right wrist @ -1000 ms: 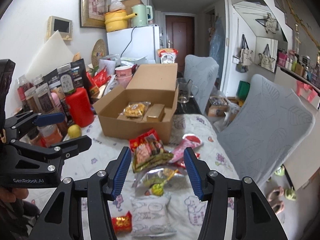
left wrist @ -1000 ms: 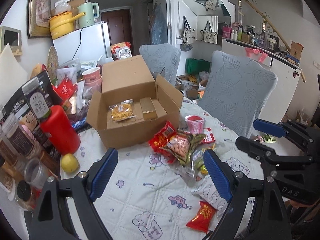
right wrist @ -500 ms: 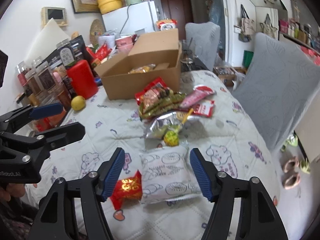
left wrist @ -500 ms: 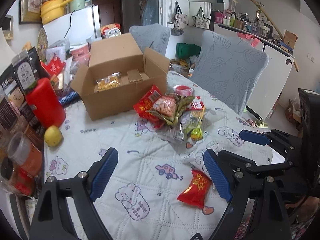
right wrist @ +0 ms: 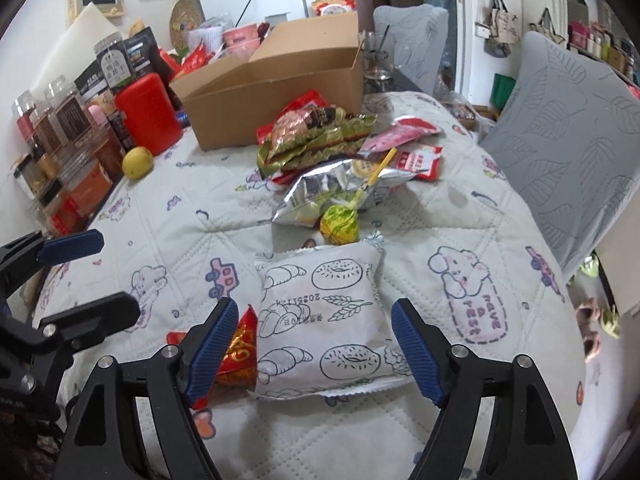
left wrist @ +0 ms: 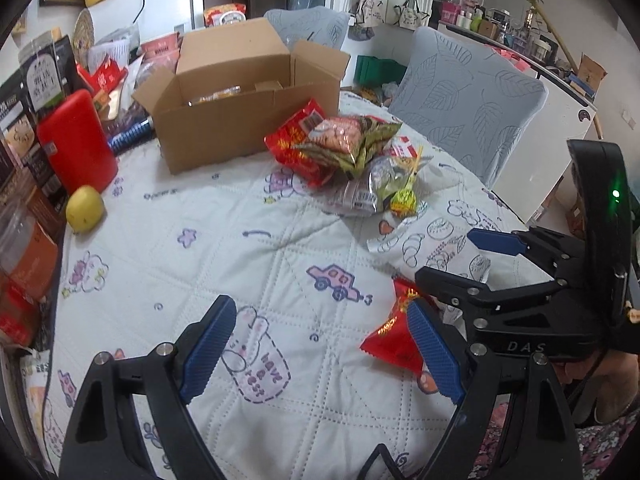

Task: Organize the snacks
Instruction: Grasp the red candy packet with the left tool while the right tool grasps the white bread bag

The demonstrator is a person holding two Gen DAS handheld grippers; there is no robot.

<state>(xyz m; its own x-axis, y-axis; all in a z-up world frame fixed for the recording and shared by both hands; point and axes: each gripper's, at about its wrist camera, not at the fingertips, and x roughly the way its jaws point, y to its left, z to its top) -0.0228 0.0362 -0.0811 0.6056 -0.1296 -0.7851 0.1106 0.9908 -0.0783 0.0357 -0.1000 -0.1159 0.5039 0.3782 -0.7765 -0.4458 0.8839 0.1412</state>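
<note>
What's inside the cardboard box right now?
In the left wrist view the cardboard box shows only the top of a yellowish snack packet and a small brown carton; its front wall hides the rest.

The near left part of the quilted tablecloth (left wrist: 248, 240) is bare and gives open passage up to the cardboard box (left wrist: 240, 120). The left edge is blocked by a row of jars (right wrist: 52, 120), a red container (left wrist: 76, 140) and a yellow fruit (left wrist: 85, 209). A snack pile (left wrist: 344, 148) obstructs the centre right. Nearer lie a white bread packet (right wrist: 324, 312) and a small red packet (left wrist: 394, 340). A covered chair (left wrist: 464, 100) closes the far right side.
</note>
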